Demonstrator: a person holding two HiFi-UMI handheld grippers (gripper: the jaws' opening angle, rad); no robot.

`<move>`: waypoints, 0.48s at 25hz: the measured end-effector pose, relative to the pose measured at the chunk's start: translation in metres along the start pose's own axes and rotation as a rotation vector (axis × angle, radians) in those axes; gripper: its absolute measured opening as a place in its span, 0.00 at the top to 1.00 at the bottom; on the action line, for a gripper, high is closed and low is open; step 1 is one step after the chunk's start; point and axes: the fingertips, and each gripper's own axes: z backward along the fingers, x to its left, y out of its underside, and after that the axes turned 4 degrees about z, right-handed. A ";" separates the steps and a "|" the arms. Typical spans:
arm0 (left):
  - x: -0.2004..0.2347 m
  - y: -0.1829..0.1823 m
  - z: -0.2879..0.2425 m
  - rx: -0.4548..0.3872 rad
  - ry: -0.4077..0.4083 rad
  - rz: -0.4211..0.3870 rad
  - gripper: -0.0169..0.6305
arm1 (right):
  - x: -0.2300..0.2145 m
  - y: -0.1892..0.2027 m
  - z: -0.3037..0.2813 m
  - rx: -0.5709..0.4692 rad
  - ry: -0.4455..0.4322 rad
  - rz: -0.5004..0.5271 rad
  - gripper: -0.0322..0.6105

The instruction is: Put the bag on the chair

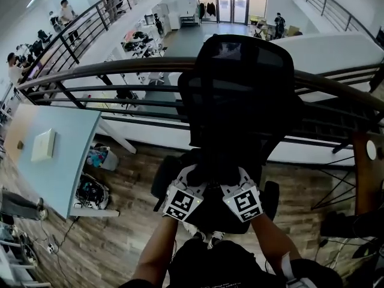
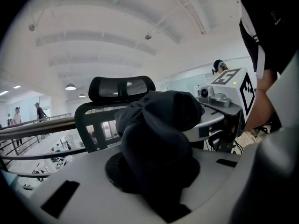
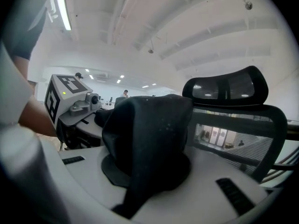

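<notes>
Black fabric of the bag [image 2: 156,139] is clamped in both grippers. Left gripper [image 1: 191,183]: jaws set narrow, pressed on a bunched fold. Right gripper [image 1: 237,183]: jaws nearly together, pinched on another fold of the same bag. The bag is held between the two grippers over the seat of the black mesh office chair [image 1: 240,95], in front of its backrest; contact with the seat cannot be determined. The headrest [image 3: 226,85] is seen beyond the bag. A metal railing [image 1: 90,71] runs behind the chair.
</notes>
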 end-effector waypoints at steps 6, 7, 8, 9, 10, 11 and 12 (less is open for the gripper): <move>0.008 0.022 -0.041 0.031 0.056 0.020 0.86 | -0.025 0.034 -0.016 0.051 0.068 -0.051 0.89; 0.011 0.028 -0.045 0.037 0.061 0.022 0.86 | -0.027 0.039 -0.021 0.061 0.073 -0.054 0.89; 0.014 0.033 -0.049 0.042 0.069 0.023 0.86 | -0.028 0.044 -0.026 0.071 0.075 -0.058 0.89; 0.016 0.039 -0.051 0.046 0.078 0.023 0.86 | -0.028 0.049 -0.030 0.082 0.076 -0.064 0.89; 0.018 0.044 -0.054 0.050 0.086 0.020 0.86 | -0.028 0.054 -0.034 0.094 0.076 -0.075 0.89; 0.019 0.049 -0.057 0.052 0.093 0.016 0.86 | -0.028 0.059 -0.037 0.105 0.075 -0.090 0.89; 0.020 0.055 -0.061 0.054 0.099 0.013 0.86 | -0.029 0.065 -0.040 0.114 0.076 -0.105 0.89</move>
